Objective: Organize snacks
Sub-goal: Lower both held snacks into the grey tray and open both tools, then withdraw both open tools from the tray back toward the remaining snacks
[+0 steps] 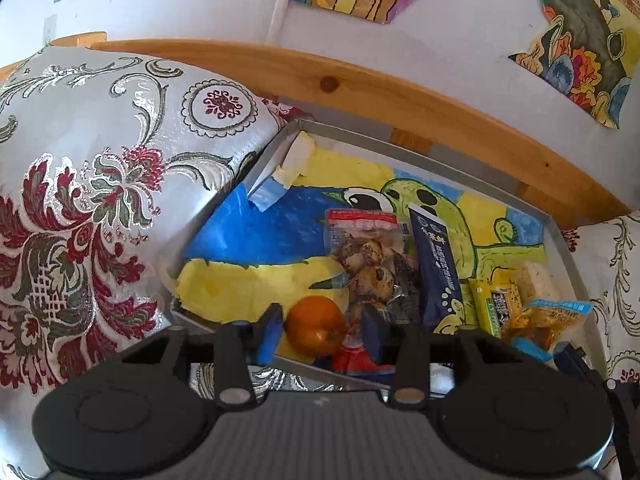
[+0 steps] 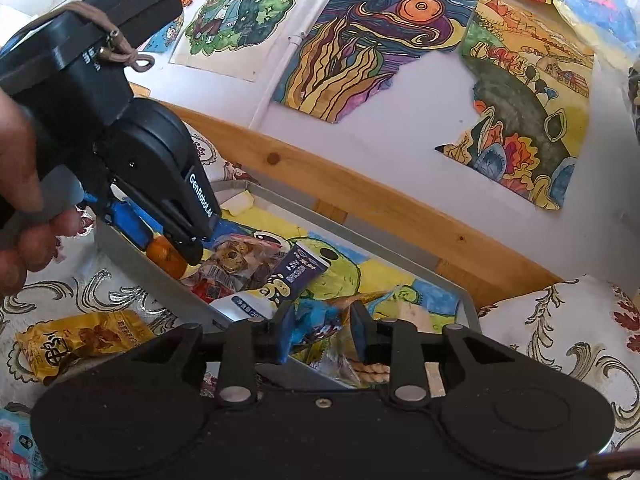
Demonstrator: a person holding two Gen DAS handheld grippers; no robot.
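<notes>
The left gripper (image 1: 320, 332) has a black body with two round flat discs at the sides and a ribbed grey plate between them. Two black link arms go forward from silver round pins, and the fingers (image 1: 269, 334) carry blue pads.

The right gripper (image 2: 320, 334) has the same black body, same discs and silver pins, with one small screw in the middle of the plate. Its fingers (image 2: 286, 336) also have blue pads.

In the right wrist view, the left gripper shows white letters "GenRobot.AI" on its side, a brown cord tied near a screw above these letters, and a bare hand (image 2: 24, 200) behind the letters.
</notes>
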